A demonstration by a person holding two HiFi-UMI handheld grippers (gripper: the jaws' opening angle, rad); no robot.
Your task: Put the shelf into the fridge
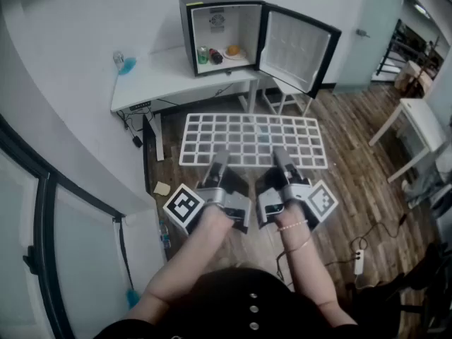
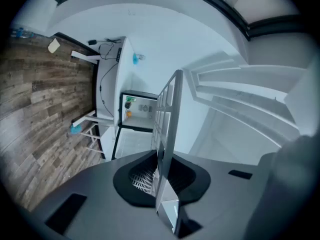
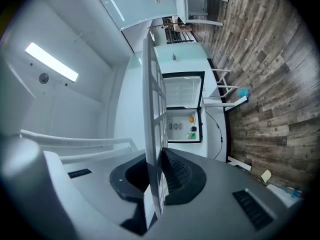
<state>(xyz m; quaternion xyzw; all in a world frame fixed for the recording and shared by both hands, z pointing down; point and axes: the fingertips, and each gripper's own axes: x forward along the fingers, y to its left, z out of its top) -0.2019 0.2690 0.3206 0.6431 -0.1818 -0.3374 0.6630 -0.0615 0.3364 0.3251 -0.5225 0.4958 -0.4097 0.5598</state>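
Left gripper (image 1: 219, 159) and right gripper (image 1: 277, 155) clamped on shelf (image 1: 251, 139): flat, long axis crosswise in head view, edge-on in gripper views.

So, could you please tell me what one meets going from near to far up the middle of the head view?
Left gripper and right gripper side by side, jaws shut on it → white grid shelf → white table → open fridge.

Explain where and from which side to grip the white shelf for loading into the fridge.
Grip the shelf by its near long edge from the person's side, as the left gripper and right gripper do. It is wide, flat and thin, so two spread holds likely keep it level, leaving the far edge free for the fridge.
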